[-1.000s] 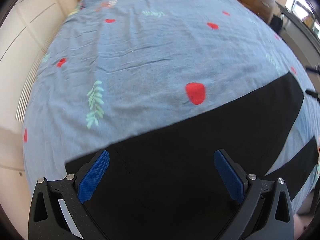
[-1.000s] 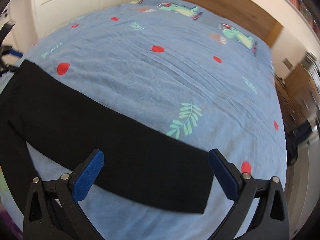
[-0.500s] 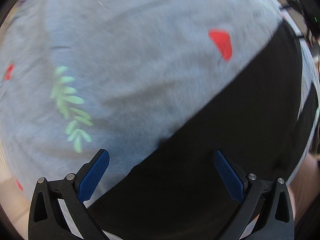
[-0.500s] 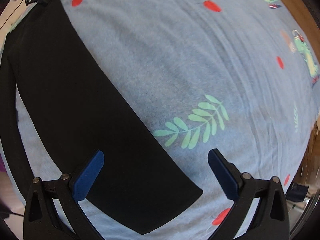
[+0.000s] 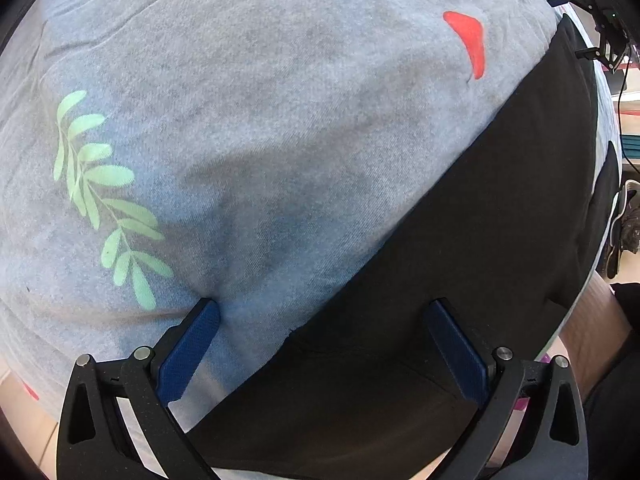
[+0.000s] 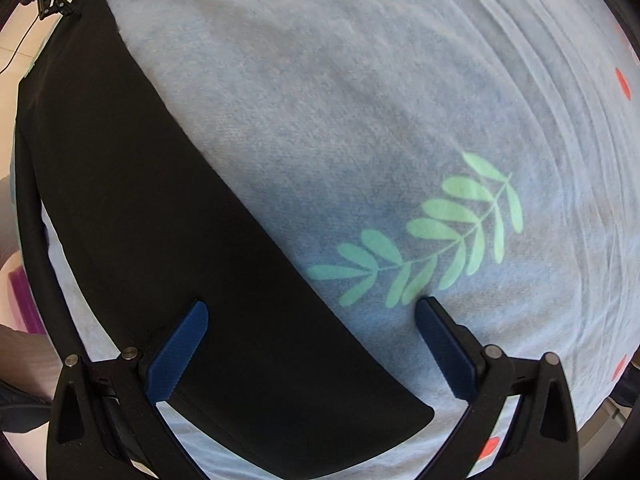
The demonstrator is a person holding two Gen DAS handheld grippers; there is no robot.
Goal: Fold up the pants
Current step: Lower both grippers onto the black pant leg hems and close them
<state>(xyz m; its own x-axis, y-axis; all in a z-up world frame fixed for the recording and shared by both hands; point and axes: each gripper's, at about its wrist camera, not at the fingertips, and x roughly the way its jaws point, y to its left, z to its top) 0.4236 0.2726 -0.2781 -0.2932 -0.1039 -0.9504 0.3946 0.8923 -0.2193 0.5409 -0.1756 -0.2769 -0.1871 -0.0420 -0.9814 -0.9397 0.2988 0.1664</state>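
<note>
Pants [image 5: 460, 260] flat on bedsheet [image 5: 280, 120], both grippers' jaws spread — straddling far edge, open sheet beyond.

Plain black pants [image 5: 472, 248] lying flat on the bed, no pattern, fabric smooth with barely a crease. One leg [image 6: 168, 220] runs as a long straight band ending in a squared-off hem [image 6: 416, 416]; the other leg [image 6: 28, 216] lies beside it.

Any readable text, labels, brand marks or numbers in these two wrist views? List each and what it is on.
None can be read.
The black pants show no tag or print.
The blue bedsheet carries only pictures: green leaf sprigs and red shapes.
The left gripper and right gripper bear no markings.
</note>
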